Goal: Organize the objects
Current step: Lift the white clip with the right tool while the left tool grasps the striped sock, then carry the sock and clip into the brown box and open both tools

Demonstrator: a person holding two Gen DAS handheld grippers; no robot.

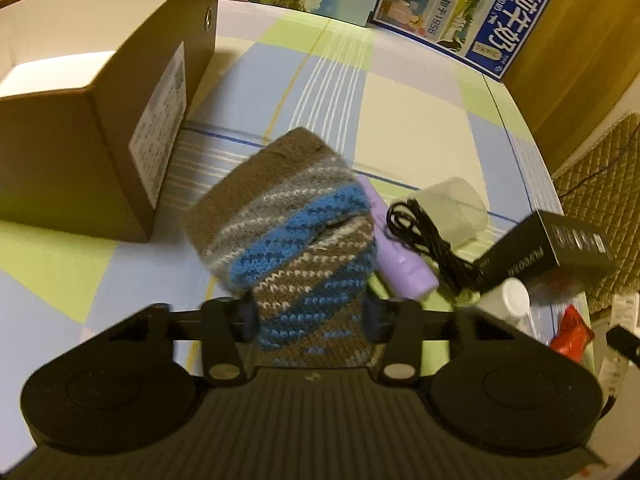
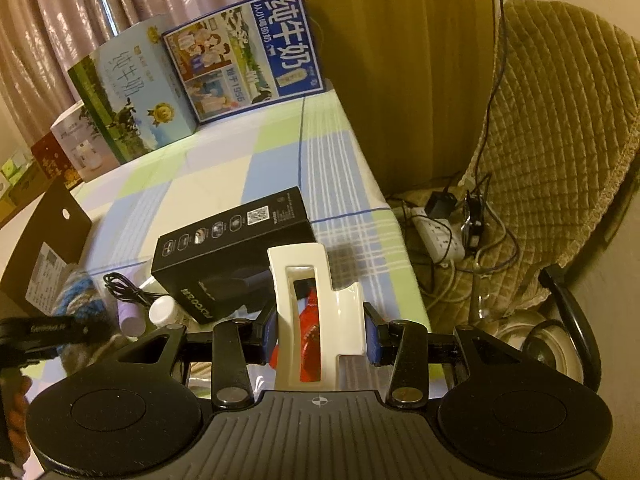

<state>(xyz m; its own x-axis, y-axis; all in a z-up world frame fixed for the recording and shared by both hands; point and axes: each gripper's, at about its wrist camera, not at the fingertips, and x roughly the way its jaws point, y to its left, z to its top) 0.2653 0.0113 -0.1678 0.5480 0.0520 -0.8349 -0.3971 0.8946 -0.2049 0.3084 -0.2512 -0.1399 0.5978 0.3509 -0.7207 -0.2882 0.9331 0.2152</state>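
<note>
My left gripper (image 1: 310, 316) is closed on the brown, grey and blue striped knitted pouch (image 1: 288, 232), both blue pads pressed into its lower end at the bottom centre of the left wrist view. The rest of the wool rises toward the middle of the frame, clear of the pale blue, green and cream checked tablecloth (image 1: 420, 120). It is soft and light, and I judge it will fold or sag if gripped only by a corner, so holding across its narrow end, as now, suits it; the yarn gives the pads plenty of friction.

My right gripper (image 2: 320, 336) is closed on a glossy cream-white plastic holder with a rectangular slot (image 2: 316, 304), low in the centre of the right wrist view. This one is stiff and smooth, so I expect it could slip or twist between the pads; its flat sides are the sensible place to squeeze.

Further out, an open brown cardboard box with a white label (image 1: 100, 128) fills the upper left of the left view, and I take it as the likely place for the pouch. To the right of the pouch lie a lilac plastic tube (image 1: 400, 256), a coiled black cable (image 1: 424, 236), a black printed carton (image 1: 548, 248), a white-capped bottle (image 1: 508, 296) and a red wrapper (image 1: 570, 330). Two milk cartons' boxes (image 1: 460, 4) stand along the top edge.
</note>
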